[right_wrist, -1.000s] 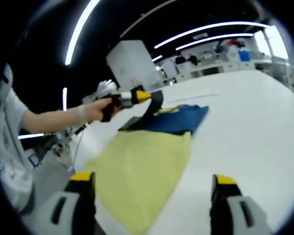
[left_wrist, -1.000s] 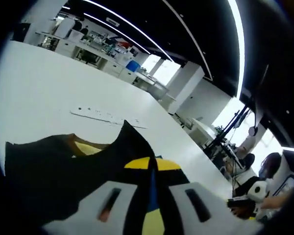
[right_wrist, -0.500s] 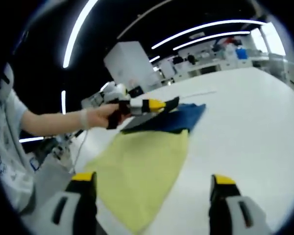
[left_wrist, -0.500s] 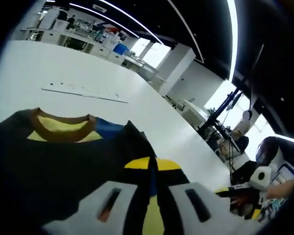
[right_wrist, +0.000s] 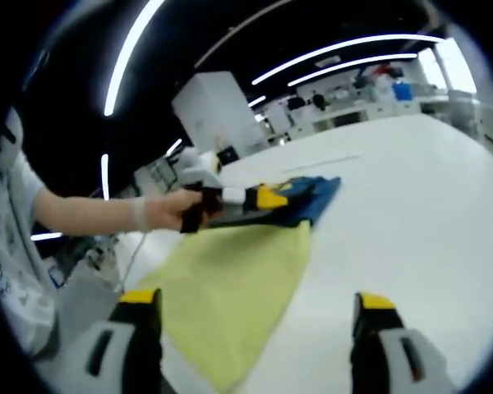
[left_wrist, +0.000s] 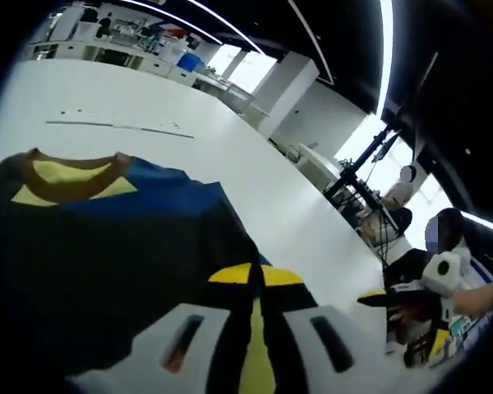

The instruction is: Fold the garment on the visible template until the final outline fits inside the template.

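The garment lies on the white table (right_wrist: 411, 213): a yellow body (right_wrist: 230, 283) with a blue upper part (right_wrist: 316, 193). In the left gripper view it shows as dark blue cloth (left_wrist: 107, 246) with a brown-and-yellow collar (left_wrist: 66, 171). My left gripper (left_wrist: 255, 275) is shut on a fold of that dark cloth. In the right gripper view a hand holds the left gripper (right_wrist: 267, 197) low over the blue part. My right gripper (right_wrist: 256, 300) stands open at the garment's near end, with nothing between its jaws. The right gripper (left_wrist: 398, 300) also shows far right.
A thin template line (left_wrist: 119, 127) crosses the table beyond the collar, seen too as a faint line (right_wrist: 329, 158). Workbenches (left_wrist: 131, 57) and a white pillar (right_wrist: 214, 107) stand at the back. People sit near a tripod (left_wrist: 370, 176). A person's shirt (right_wrist: 12, 246) is at the left.
My left gripper has carried the held cloth down and forward, from raised to nearly flat over the blue part. More of the collar has come into sight. The right gripper has stayed put.
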Motion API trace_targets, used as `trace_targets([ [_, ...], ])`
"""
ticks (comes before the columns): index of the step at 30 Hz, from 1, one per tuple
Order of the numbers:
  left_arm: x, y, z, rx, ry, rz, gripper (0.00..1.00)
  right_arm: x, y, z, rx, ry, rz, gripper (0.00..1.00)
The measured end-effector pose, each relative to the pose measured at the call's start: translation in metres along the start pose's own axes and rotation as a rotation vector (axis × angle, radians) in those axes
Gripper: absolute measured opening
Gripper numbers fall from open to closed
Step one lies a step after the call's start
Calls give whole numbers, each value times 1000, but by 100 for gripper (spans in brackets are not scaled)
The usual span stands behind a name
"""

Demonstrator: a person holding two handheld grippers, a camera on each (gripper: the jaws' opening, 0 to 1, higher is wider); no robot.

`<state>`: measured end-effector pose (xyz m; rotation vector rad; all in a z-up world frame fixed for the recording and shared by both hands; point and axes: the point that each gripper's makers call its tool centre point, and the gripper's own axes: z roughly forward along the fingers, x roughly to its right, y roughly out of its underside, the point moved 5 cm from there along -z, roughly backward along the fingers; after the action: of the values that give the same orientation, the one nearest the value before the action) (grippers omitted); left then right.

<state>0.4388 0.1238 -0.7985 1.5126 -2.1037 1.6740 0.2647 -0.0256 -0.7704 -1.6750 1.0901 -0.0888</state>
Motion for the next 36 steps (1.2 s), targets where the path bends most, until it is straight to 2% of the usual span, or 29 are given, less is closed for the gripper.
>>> trace_targets([
  [6,-1,2,0,-15,2,22,1,1,2,0,2,1,13,97],
  [7,0,2,0,-19,6,23,5,1,2,0,1,1,13,97],
  [9,0,3,1,-19,-3,57,21,1,3,0,2,1,17,97],
  [11,0,7,1,-28,-16,90,31,1,3,0,3,2,16,97],
  [15,1,4,-1,-17,-2,117,37,1,2,-1,6,3,18,98],
  [20,4,1,-5,0,3,192,60,1,3,-1,4,4,14,97],
  [23,0,-3,-10,2,-7,210,69,0,3,-1,2,3,15,97],
  [29,-8,-12,-32,31,-26,225,70,-1,2,0,-1,-3,9,97],
  [36,-32,-19,-70,54,-96,225,68,-5,-1,5,-1,-16,0,97],
])
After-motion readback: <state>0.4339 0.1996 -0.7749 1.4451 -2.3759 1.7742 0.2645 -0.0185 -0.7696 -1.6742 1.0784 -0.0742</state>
